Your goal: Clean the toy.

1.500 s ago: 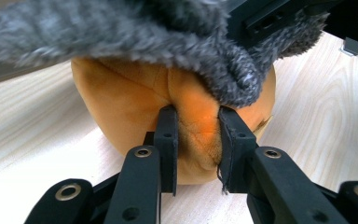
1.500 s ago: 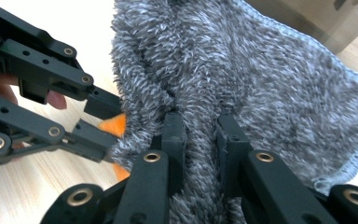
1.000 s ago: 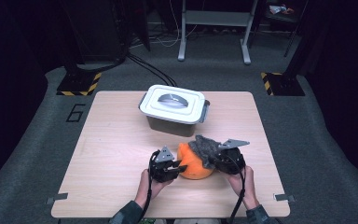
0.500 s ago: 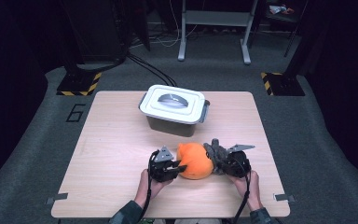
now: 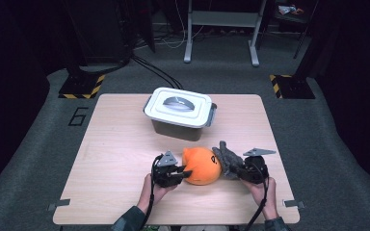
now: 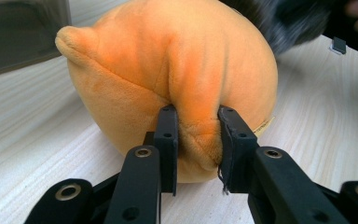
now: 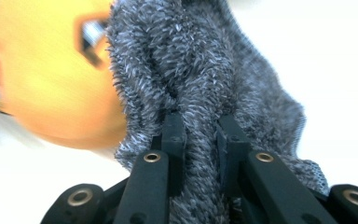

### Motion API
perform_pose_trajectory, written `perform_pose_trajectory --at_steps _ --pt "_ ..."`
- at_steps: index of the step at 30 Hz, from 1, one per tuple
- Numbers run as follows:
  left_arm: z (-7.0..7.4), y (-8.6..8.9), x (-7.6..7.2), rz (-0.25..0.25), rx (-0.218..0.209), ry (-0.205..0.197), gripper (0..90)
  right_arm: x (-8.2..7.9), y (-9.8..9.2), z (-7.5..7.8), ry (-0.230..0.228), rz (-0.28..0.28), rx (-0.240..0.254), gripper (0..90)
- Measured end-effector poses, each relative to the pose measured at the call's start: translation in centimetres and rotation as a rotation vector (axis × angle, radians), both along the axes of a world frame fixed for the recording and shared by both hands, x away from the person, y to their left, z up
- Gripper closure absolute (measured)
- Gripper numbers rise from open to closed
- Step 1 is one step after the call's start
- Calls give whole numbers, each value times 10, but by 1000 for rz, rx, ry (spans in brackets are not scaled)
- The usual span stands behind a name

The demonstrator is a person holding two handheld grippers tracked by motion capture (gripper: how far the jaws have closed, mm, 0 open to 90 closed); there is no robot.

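While your two hands rest near the front edge of the tabletop point(image 5: 115, 144), each of them holds something soft. Your left tool point(image 5: 180, 173) has its jaws pressed on a fold of the orange plush toy point(image 5: 201, 166); in the left gripper view you see the fabric point(image 6: 177, 84) pinched between the two black jaws, which stand only a little apart, with the fold filling the gap. The toy is round, it lies on the tabletop between your two hands, and a small ear or bump stands out at its upper left side in that view.

Your right tool point(image 5: 235, 169) is clamped on the grey fuzzy cloth point(image 5: 225, 156). In the right gripper view the cloth point(image 7: 200, 70) rises from between the jaws, which are drawn in tight on a bunch of it, and it hangs down over both sides of them. The cloth is just beside the orange toy, at its right side in the high view, and one end of it points up and away from you. Whether it touches the toy there, I cannot tell; the right gripper view is blurred on that side.

Behind the toy, toward the far edge, stands a grey container with a white lid point(image 5: 179, 107); the lid is on it.
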State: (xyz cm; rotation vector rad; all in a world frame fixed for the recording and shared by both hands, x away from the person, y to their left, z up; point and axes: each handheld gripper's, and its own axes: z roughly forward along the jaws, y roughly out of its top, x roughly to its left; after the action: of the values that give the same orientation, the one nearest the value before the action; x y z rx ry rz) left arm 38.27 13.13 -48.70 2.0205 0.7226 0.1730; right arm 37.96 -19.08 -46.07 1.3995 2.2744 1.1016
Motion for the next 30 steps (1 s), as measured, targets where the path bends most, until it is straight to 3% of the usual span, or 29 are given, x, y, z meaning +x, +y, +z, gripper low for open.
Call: perform_pose_trajectory --at_steps 3,5,7,9,11,15,20,22,24,30 --pt "0 0 2 -7 -8 1 717 -7 2 19 -36 29 31 765" --pt "0 0 3 -8 -10 3 715 -8 15 27 -51 71 33 764" --pt "-1 -1 3 -8 -17 -1 712 -4 30 26 -48 109 1 763" --pt "-1 0 3 -6 -12 -7 694 1 42 19 -29 127 -30 763" --pt "0 1 2 -14 -9 -15 659 5 50 11 -39 127 -64 764" --pt "0 7 -5 -31 -9 -41 501 8 49 10 -26 119 -36 763" --pt "-2 10 -18 -37 26 -130 407 11 49 10 -27 113 -40 763" --pt "-3 9 -18 -39 50 -147 380 11 49 10 -30 116 -42 763" --pt "-5 7 -18 -51 64 -140 372 12 49 11 -26 111 -42 763" --pt "-11 -8 -20 -62 147 -191 323 13 49 9 -22 108 -28 763"
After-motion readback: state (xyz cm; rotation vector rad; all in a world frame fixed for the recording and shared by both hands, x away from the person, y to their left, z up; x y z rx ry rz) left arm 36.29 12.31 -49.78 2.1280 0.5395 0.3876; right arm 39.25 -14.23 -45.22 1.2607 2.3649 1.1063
